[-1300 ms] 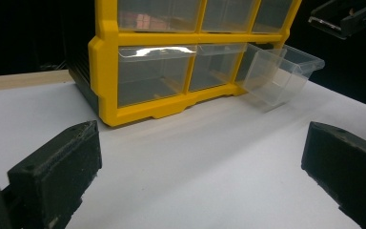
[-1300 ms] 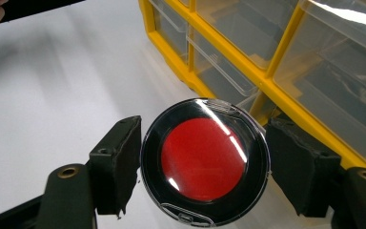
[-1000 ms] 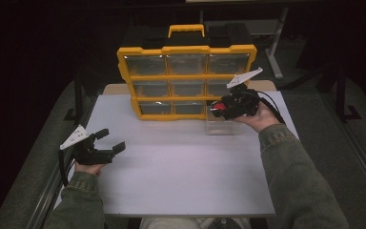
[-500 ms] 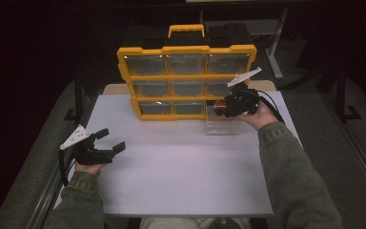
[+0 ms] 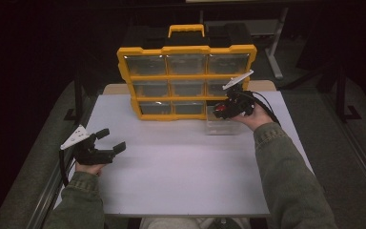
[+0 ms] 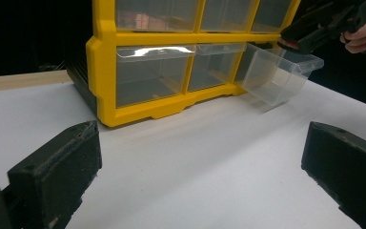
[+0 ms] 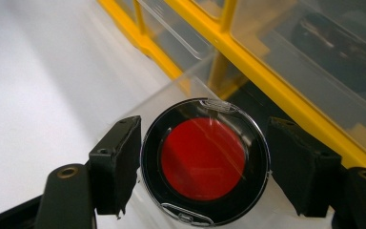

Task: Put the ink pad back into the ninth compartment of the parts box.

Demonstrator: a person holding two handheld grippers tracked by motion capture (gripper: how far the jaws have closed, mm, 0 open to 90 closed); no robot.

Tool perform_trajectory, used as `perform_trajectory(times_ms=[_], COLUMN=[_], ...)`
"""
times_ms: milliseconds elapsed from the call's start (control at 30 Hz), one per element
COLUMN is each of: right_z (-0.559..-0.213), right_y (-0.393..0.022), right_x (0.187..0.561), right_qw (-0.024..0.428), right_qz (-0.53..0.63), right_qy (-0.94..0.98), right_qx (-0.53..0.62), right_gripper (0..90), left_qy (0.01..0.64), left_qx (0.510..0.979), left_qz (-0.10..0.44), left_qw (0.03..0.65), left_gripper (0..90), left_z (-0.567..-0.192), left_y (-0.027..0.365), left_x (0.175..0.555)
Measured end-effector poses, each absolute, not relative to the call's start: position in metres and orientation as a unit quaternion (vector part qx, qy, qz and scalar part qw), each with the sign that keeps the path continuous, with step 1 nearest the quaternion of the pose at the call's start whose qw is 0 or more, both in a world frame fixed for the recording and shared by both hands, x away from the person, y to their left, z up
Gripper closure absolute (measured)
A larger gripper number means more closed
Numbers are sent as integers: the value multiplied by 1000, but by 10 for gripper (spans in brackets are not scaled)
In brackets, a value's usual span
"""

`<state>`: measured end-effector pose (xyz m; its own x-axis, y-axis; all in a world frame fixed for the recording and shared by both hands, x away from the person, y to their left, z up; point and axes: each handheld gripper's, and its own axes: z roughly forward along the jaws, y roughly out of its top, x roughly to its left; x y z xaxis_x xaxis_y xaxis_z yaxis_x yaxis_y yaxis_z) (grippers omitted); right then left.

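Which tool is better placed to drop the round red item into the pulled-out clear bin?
Right. The right tool holds the round red item just above the clear bin; the left tool hangs open far away.

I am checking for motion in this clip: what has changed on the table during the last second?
Very little. The right gripper, holding the round red and black object between its jaws, shifted slightly toward the yellow organizer, above the pulled-out clear bin. Whether the jaws touch the object cannot be told. The left gripper stayed open over the white table; organizer and bin did not move.
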<state>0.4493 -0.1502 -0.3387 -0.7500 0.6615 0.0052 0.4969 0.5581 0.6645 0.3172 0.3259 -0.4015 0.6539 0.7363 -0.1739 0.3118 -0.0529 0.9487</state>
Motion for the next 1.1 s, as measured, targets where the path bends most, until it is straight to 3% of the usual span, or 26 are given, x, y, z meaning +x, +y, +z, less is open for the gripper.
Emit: perform_trajectory(times_ms=[200,267,367,1100], right_z=[-338,-336,-334,-327], right_y=[-155,-157,-159,-185], right_x=[451,449,448,428], right_qw=[121,122,130,144], right_qz=[348,351,354,408], right_qy=[862,859,855,821], right_qx=[348,352,356,371], right_gripper=[124,113,0,0], left_qy=[373,373,373,373], left_qx=[702,702,702,703], left_qz=[182,182,181,181], left_qw=[579,579,579,577], left_gripper=[0,0,0,0], left_z=[-402,-402,-402,-402], left_y=[325,325,325,325], left_x=[317,317,317,317])
